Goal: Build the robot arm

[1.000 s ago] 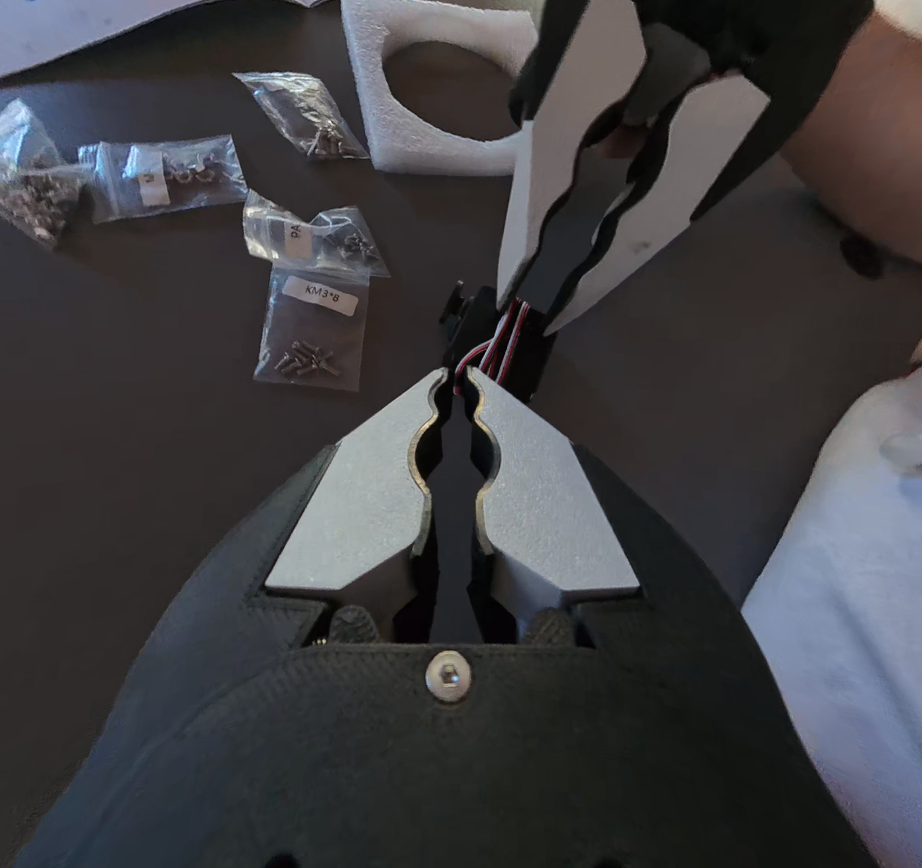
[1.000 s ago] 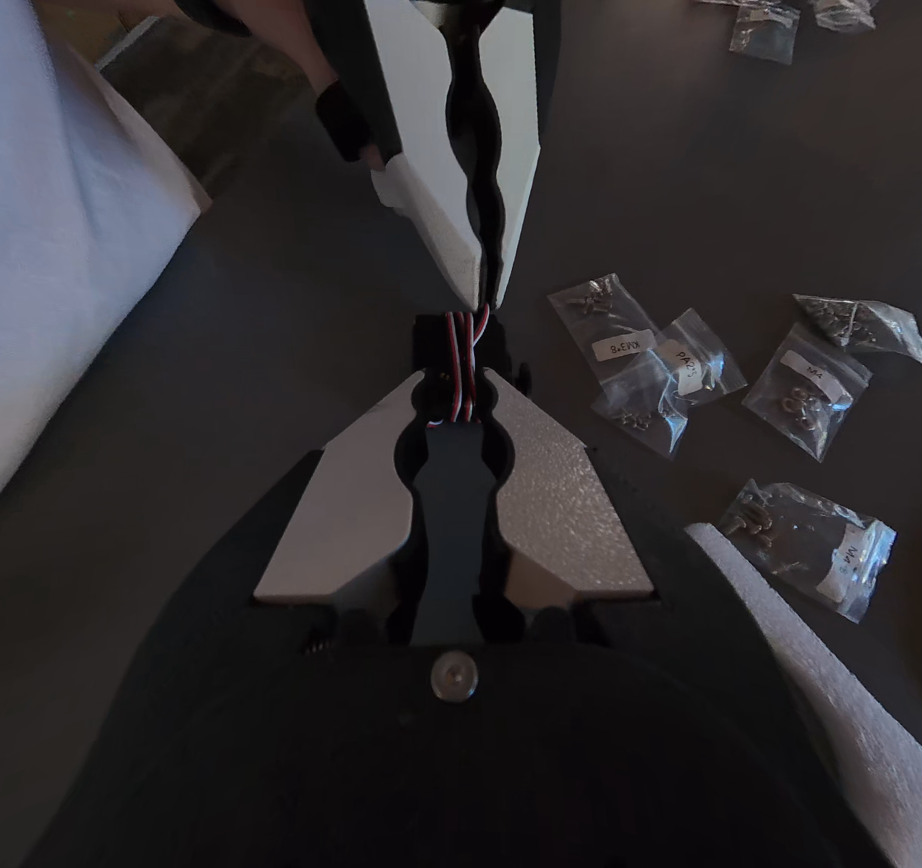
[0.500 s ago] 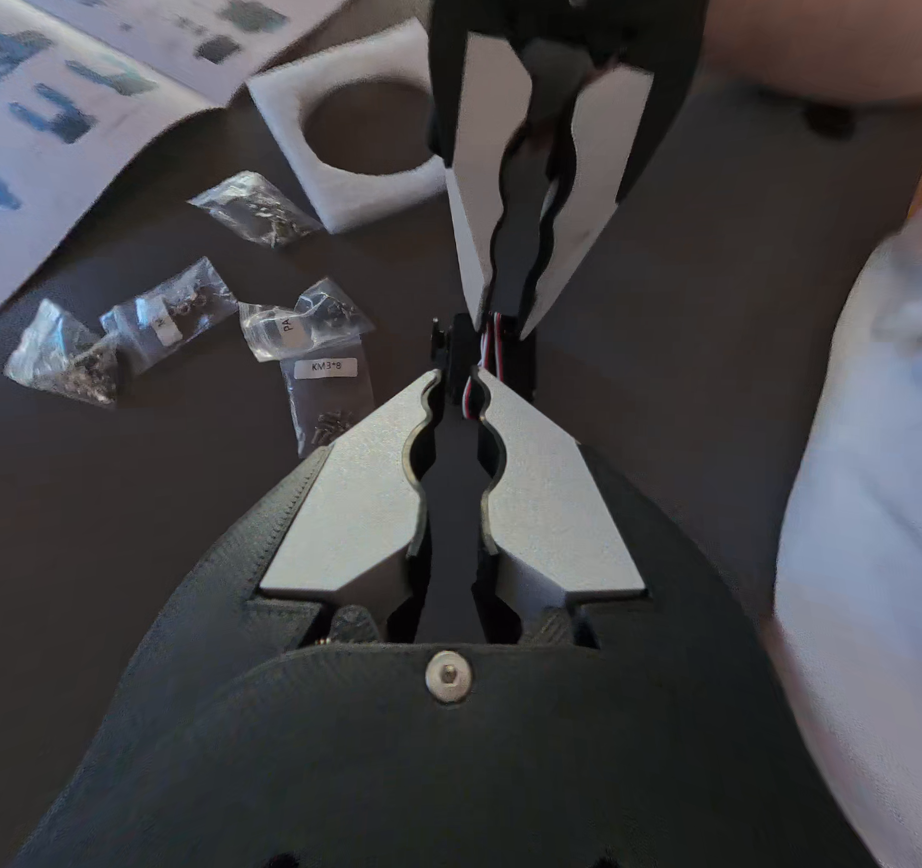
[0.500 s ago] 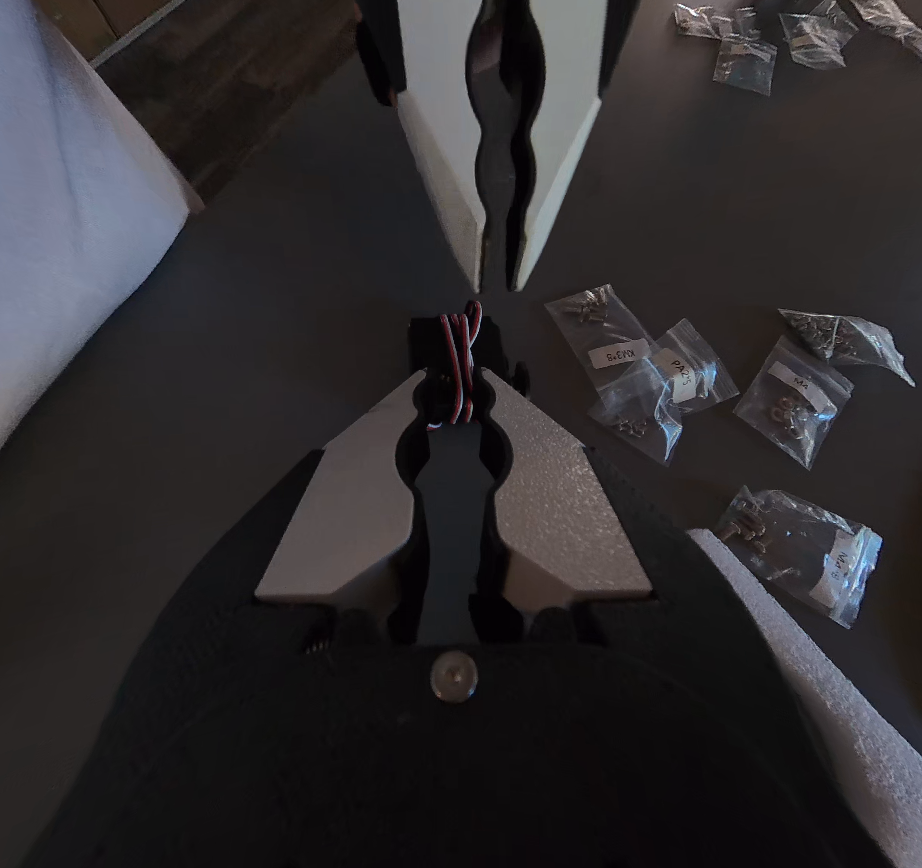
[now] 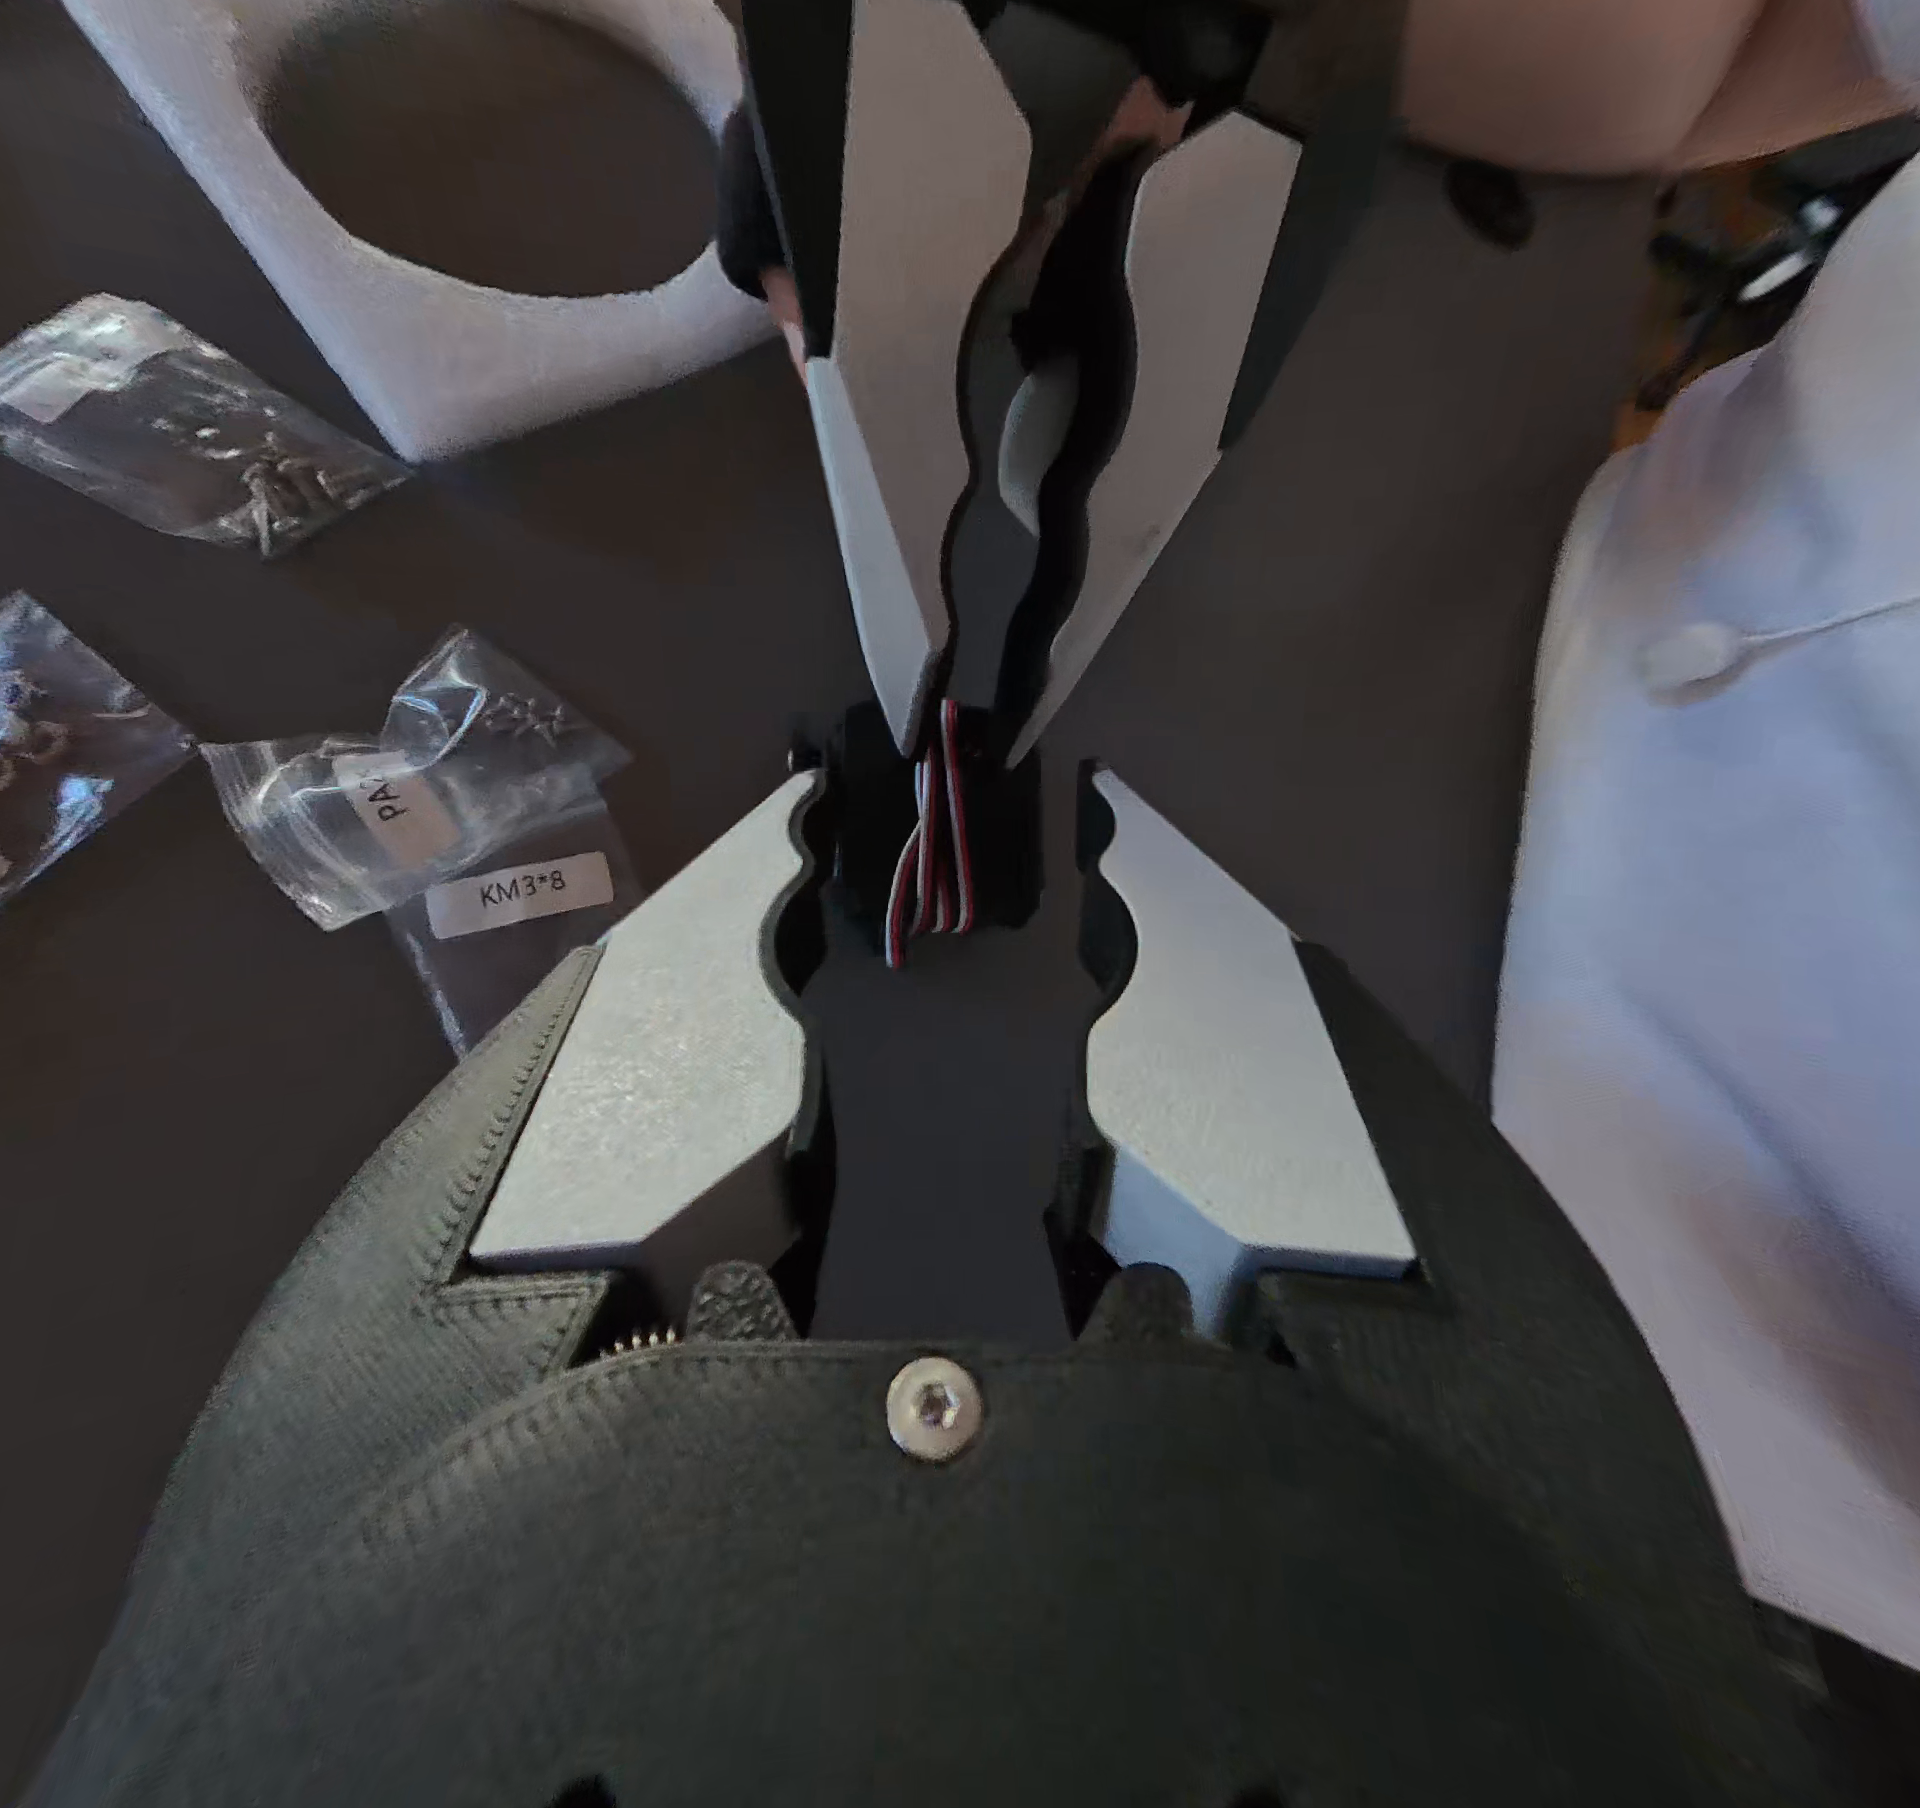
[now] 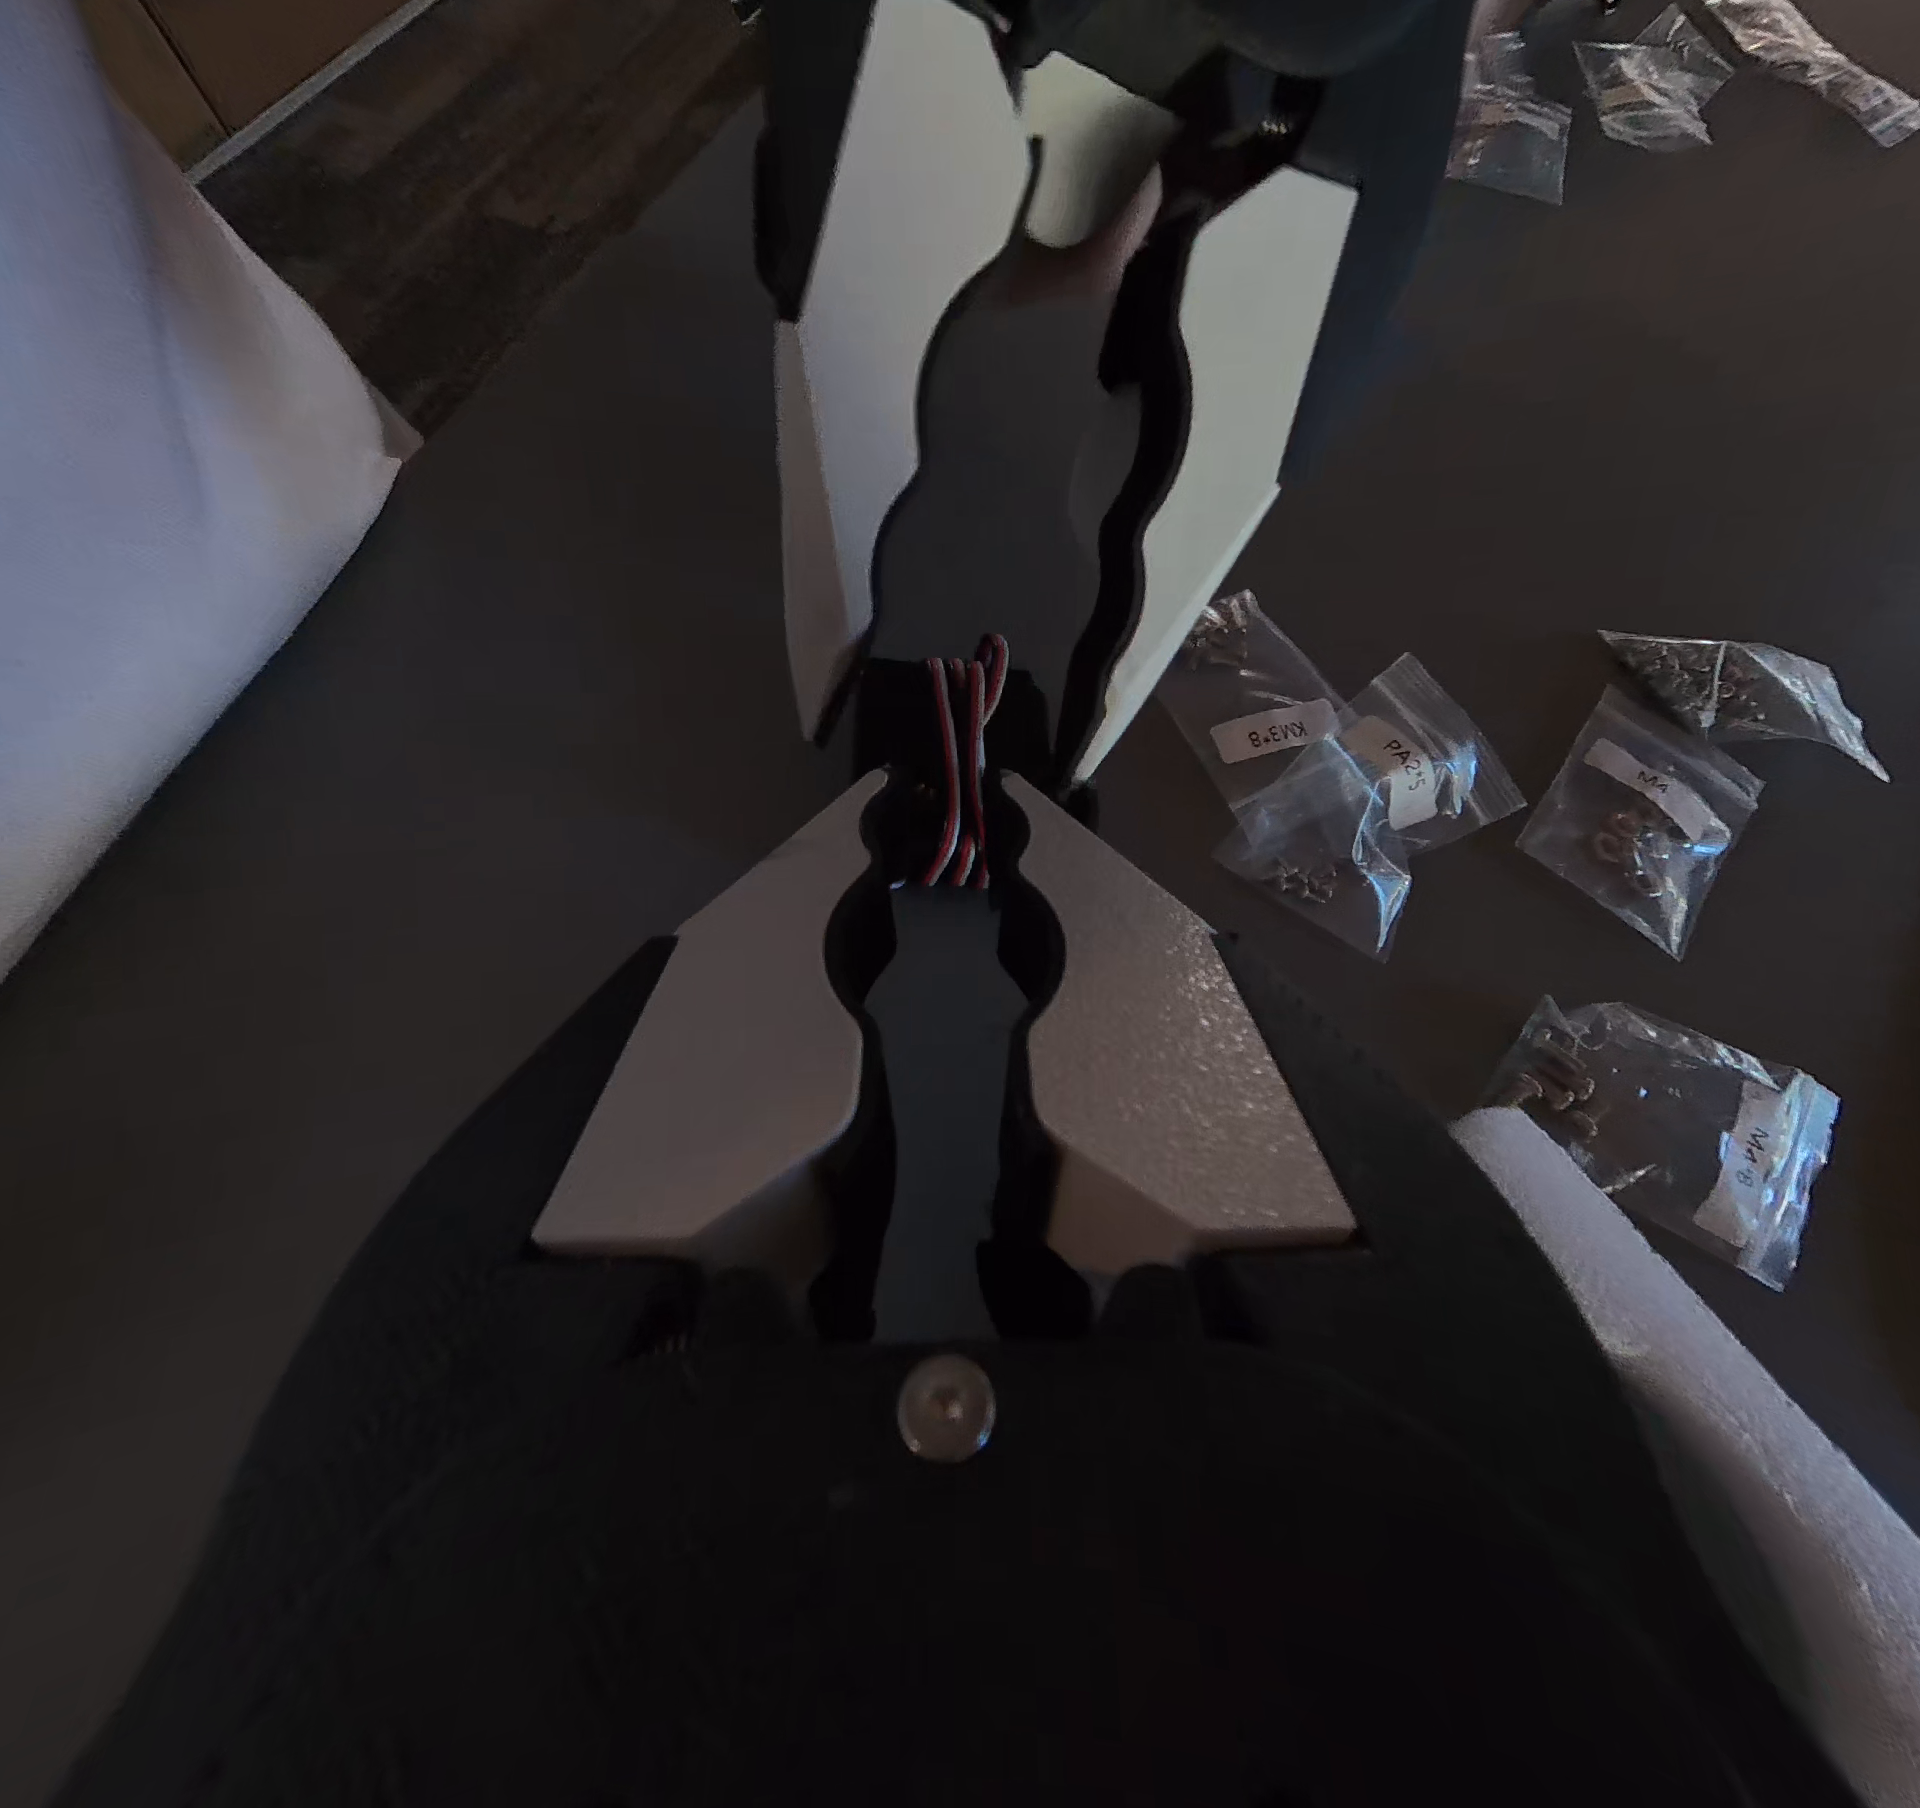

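A small black servo motor point(image 5: 1003, 849) with a red, white and black wire bundle point(image 5: 935, 854) sits on the dark table point(image 5: 208, 1083). My left gripper point(image 5: 945, 787) is open, with its grey fingers to either side of the servo and not touching it. My right gripper point(image 6: 945, 792) faces the left one and is shut on the servo point(image 6: 899, 709) at its wire bundle. In the left wrist view the right gripper point(image 5: 964, 735) comes down from above. In the right wrist view the left gripper point(image 6: 956, 745) straddles the servo's far end.
A white foam block with a round hole point(image 5: 436, 200) lies at the back left. Several small plastic bags of screws point(image 5: 416, 802) lie beside the servo point(image 6: 1351, 782). White cloth point(image 5: 1714, 1031) and a person's arm point(image 5: 1610, 23) are at the right. The tips of both grippers are at nearly the same place.
My left gripper was shut on the wire bundle and has opened and let it go. The right gripper still holds the servo. Both views have moved in closer.
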A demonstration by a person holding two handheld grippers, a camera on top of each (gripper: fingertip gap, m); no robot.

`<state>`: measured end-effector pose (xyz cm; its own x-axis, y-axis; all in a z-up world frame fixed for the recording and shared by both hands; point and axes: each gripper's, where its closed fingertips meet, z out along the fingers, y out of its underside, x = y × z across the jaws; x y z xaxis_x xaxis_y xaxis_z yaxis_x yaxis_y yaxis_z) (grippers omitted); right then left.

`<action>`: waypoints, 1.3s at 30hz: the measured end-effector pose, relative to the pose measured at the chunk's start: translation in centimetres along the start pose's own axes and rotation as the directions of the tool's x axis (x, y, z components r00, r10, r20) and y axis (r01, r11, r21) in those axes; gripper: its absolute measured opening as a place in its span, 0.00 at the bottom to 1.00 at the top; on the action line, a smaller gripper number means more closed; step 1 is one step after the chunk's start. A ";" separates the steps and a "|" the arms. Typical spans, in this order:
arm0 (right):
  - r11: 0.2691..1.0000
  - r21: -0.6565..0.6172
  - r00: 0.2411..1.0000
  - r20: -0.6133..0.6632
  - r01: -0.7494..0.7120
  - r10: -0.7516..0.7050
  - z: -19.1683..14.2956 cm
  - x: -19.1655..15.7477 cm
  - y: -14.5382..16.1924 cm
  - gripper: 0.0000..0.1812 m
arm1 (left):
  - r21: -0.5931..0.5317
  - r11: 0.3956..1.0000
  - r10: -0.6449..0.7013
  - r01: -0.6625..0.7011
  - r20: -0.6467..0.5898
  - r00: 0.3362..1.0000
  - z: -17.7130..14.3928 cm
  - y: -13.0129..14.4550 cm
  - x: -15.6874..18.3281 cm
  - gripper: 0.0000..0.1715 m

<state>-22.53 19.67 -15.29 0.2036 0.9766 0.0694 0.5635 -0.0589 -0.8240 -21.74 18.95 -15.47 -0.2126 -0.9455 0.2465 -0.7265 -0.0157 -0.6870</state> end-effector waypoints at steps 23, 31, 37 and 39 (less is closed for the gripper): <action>0.996 -0.052 0.982 0.173 -0.071 0.079 -0.5 -0.5 0.4 0.09 | 0.026 0.996 0.081 -0.083 0.066 0.995 0.9 1.4 -0.6 0.26; 0.998 -0.041 0.987 0.156 -0.042 0.048 -0.3 -0.2 0.4 0.09 | 0.030 0.995 0.093 -0.095 0.066 0.993 1.0 1.4 -0.6 0.26; 0.999 -0.041 0.996 0.088 -0.008 0.012 0.0 -0.1 0.3 0.10 | 0.020 0.995 0.099 -0.101 0.095 0.991 1.0 1.5 -0.7 0.26; 0.999 -0.037 0.998 0.066 -0.007 0.009 0.1 0.0 0.2 0.10 | 0.023 0.995 0.096 -0.099 0.102 0.990 1.0 1.5 -0.7 0.26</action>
<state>-22.48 19.70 -15.50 0.1550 0.9876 0.0244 0.5917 -0.0730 -0.8028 -22.01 19.27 -17.35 -0.2138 -0.9709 0.1083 -0.6864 0.0704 -0.7238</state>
